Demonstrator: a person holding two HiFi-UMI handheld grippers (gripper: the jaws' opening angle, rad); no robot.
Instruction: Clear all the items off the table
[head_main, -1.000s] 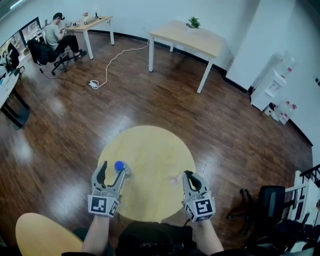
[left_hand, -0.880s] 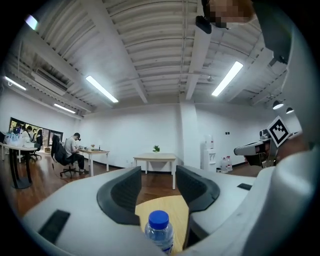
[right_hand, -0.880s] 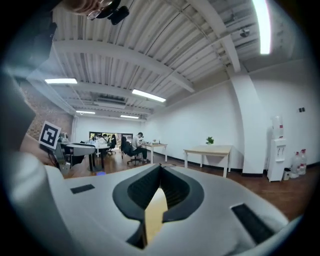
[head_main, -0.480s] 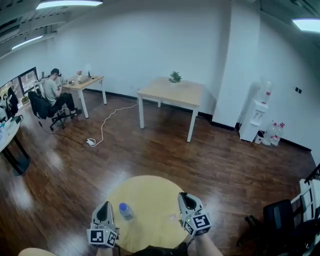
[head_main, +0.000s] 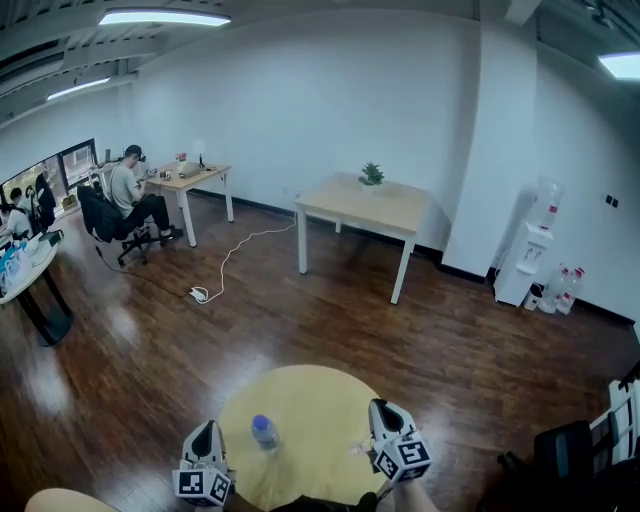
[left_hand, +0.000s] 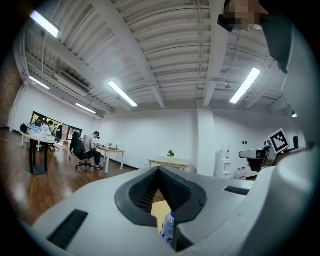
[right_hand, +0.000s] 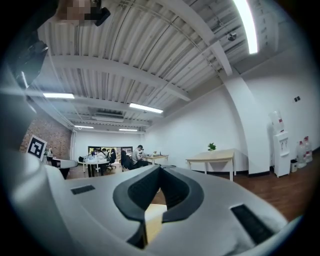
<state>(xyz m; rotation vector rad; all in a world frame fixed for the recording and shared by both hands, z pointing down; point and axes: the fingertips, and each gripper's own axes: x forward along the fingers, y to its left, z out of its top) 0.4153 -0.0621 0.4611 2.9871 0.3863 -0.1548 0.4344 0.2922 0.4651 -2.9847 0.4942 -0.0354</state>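
The water bottle (head_main: 264, 431) stands upright on the near left part of the round table (head_main: 310, 400), so the clearing is judged to be not yet done. The left gripper (head_main: 205, 428) is held at the table's near left edge, just beside the bottle but apart from it, and the right gripper (head_main: 382, 406) at the near right edge; both pairs of jaws are closed together on nothing. For the next move, the left jaws must be opened wide and brought around the bottle.
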